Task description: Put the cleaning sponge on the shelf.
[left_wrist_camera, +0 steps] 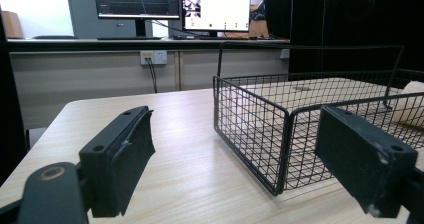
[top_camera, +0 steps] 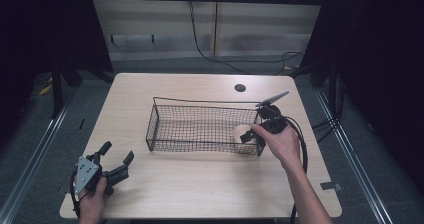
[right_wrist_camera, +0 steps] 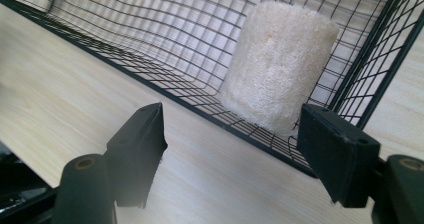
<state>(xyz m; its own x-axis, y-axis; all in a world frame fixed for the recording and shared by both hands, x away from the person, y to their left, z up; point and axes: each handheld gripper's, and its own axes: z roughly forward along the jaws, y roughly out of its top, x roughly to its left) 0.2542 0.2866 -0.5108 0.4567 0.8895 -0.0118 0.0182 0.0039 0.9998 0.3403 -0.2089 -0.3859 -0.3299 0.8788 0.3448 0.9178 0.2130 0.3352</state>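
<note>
A cream, fuzzy cylindrical roll of loofah-like sponge [right_wrist_camera: 277,66] stands upright inside the black wire-mesh basket [top_camera: 200,129], in its right-end corner. The right claw [top_camera: 255,134], spread wide and empty, sits at that corner. The left claw [top_camera: 114,160], also wide and empty, rests on the pale wooden surface [top_camera: 200,179], well left of the basket. The roll looks light, soft and compressible; a grip across its middle would probably suit.

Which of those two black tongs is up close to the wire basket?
The right-hand tongs, open at the black wire basket's right end beside the cream fluffy roll. The left-hand tongs sit apart, open over the pale wooden table's near-left corner.
</note>
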